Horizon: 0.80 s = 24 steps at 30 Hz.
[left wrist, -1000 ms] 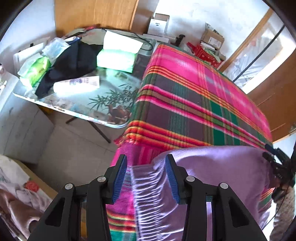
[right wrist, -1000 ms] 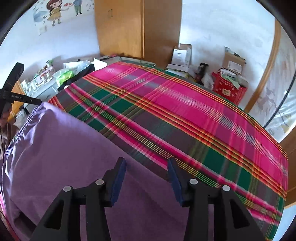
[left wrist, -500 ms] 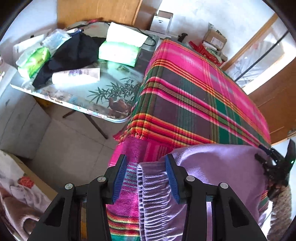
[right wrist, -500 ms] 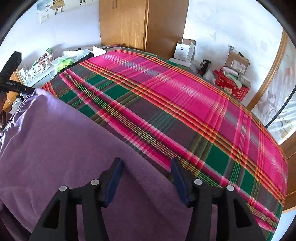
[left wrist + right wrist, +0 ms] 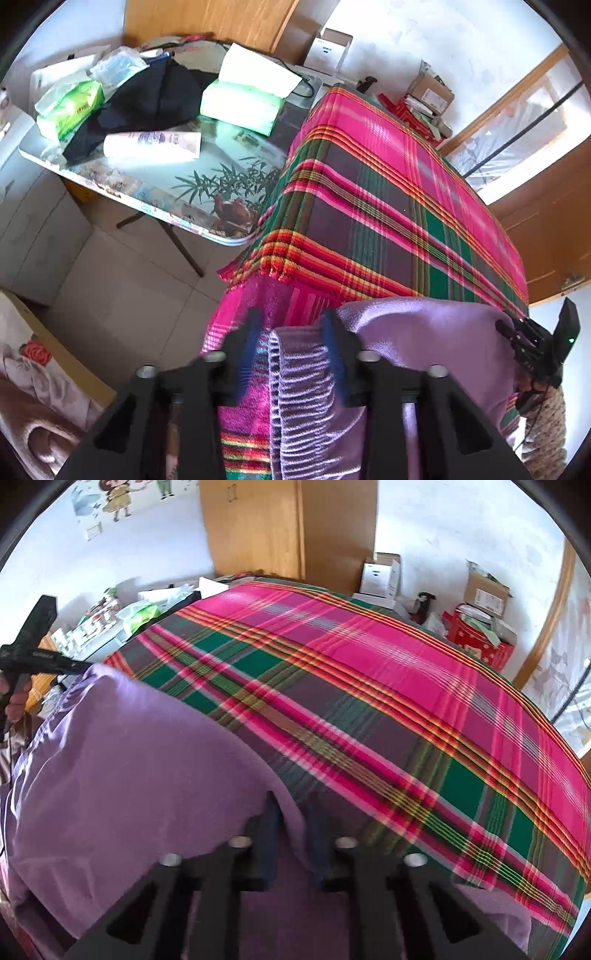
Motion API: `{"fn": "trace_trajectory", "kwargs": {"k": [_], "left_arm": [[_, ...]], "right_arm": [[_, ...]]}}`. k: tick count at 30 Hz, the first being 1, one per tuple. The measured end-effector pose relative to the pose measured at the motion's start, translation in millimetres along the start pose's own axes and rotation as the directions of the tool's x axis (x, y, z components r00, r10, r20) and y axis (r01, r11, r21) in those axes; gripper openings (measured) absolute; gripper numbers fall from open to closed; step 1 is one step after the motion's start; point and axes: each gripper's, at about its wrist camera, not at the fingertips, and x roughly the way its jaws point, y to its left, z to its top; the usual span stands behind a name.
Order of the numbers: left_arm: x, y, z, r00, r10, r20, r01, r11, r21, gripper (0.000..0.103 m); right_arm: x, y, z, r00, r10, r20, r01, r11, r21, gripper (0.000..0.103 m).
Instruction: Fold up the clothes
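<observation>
A purple garment [image 5: 129, 768] lies over the near edge of a bed covered with a pink, green and purple plaid blanket [image 5: 369, 686]. My left gripper [image 5: 291, 350] has its jaws partly closed around the garment's ribbed hem [image 5: 303, 398] at the bed's corner, with a gap left on one side. My right gripper [image 5: 291, 830] has its jaws narrowed around a fold of the garment's edge. The right gripper also shows at the far right of the left wrist view [image 5: 532, 350], and the left gripper at the far left of the right wrist view [image 5: 33, 657].
A folding table [image 5: 155, 192] stands left of the bed with a dark cloth [image 5: 147, 99], tissue packs [image 5: 243, 103] and a tube [image 5: 151, 144]. Boxes [image 5: 484, 594] and a red crate [image 5: 476, 642] sit by the far wall. A wooden wardrobe [image 5: 280, 528] stands behind.
Both grippers' jaws have narrowed around the purple garment. The left gripper has drawn back toward the bed's corner, and the right gripper has taken hold of a fold.
</observation>
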Motion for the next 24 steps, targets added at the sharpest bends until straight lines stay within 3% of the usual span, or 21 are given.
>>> {"fn": "trace_trajectory", "kwargs": {"k": [3,11,18,20,21,24], "left_arm": [[1.3,0.0,0.4,1.000,0.005,0.011,-0.005,1.000,0.004,0.008],[1.8,-7.6,4.7,0.999,-0.002,0.043,0.001,1.000,0.028,0.000],[3.9,-13.9,5.4,0.999,0.018,0.049,-0.020,0.998,0.051,0.001],[2.8,-8.2,2.0,0.999,0.023,0.033,-0.024,0.999,0.037,0.008],[1.2,-4.2,-0.1,0.999,0.026,0.027,-0.026,0.999,0.023,0.019],[-9.5,11.0,-6.3,1.000,0.008,0.029,-0.007,1.000,-0.025,0.035]], "right_arm": [[-2.3,2.1,-1.9,1.000,-0.007,0.001,0.007,1.000,-0.006,0.003],[-19.7,1.1,-8.1,0.998,-0.035,0.042,0.034,0.999,0.029,0.003],[-15.9,4.1,-7.8,0.998,-0.057,0.020,0.056,0.998,0.022,0.003],[-14.3,3.0,-8.2,0.998,-0.057,0.023,0.056,0.998,0.035,0.003],[-13.7,2.4,-8.6,0.998,-0.055,0.023,0.054,0.998,0.041,0.003],[-12.1,0.8,-9.9,0.998,-0.050,0.025,0.048,0.997,0.060,0.003]]}}
